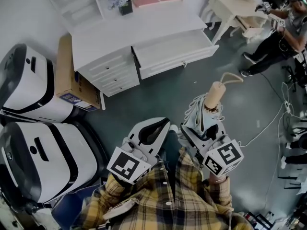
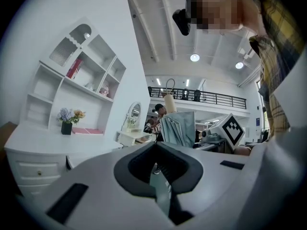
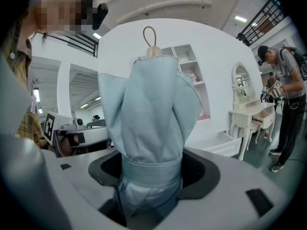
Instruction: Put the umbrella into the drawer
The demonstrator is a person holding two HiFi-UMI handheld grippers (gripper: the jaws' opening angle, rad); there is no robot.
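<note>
Head view shows the white bench point(image 1: 120, 35) towards the upper left. Below it is the left gripper point(image 1: 154, 128), whose jaws are seen in the left gripper view closed together with nothing between them. Further right, the drawer point(image 1: 177, 63) stands pulled out of the bench and looks bare inside. At the right, the folded umbrella point(image 1: 212, 96) is held upright, handle uppermost, with the jaws of the right gripper point(image 1: 204, 126) clamped around its strapped fabric body, well apart from the drawer. The carry to the drawer is judged to be the step in hand. The umbrella should be tipped to lie lengthwise along the drawer, lowered until supported, and only then released. The cord loop point(image 1: 231, 77) should be kept clear of the drawer's front edge.
</note>
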